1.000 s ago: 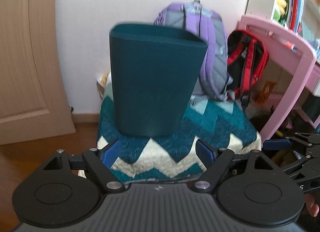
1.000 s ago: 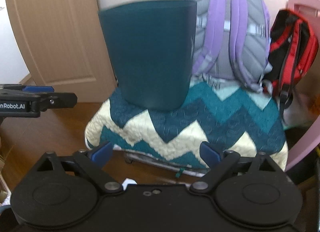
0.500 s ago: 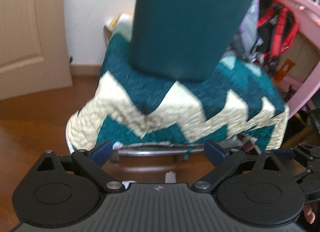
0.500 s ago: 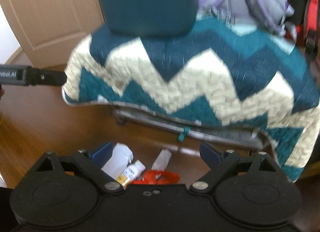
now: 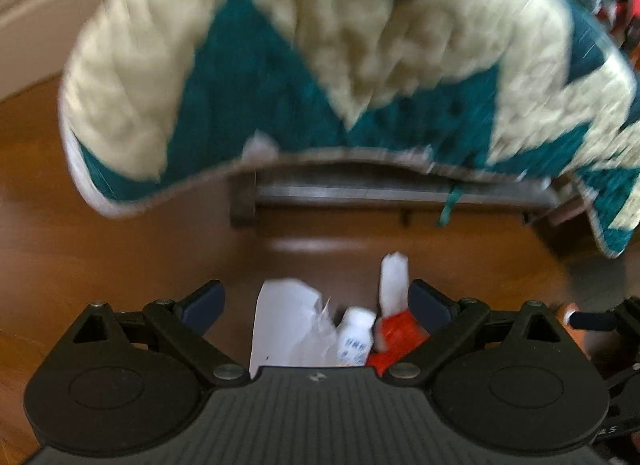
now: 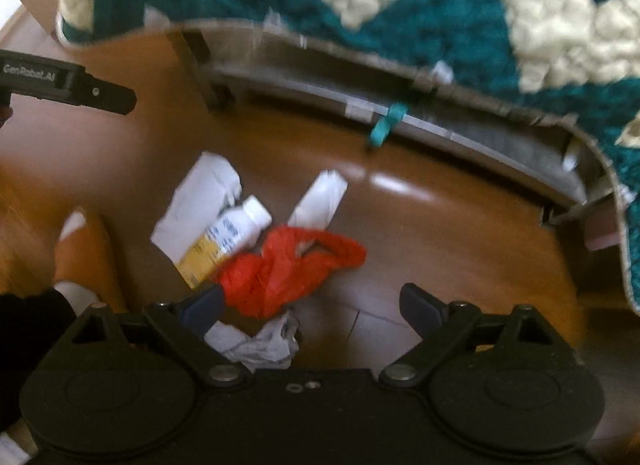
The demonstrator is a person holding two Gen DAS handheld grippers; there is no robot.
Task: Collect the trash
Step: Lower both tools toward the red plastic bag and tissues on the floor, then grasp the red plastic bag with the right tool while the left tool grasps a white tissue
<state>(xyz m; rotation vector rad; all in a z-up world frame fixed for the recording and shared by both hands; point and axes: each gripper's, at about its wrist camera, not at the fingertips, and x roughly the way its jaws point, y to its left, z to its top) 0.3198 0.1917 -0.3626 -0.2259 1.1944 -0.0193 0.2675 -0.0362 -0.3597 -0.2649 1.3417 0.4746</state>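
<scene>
fingers on both our grippers are gaping empty; left just widened, dropping from the bin toward floor trash: red bag, bottle.

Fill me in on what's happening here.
A person holds a gripper in each hand over trash on the wooden floor, beside a quilt-covered stand. Left gripper and right gripper are both open and hold nothing. The pile holds a red plastic bag, a small bottle, white paper and a crumpled tissue. Nothing is picked up yet.
</scene>
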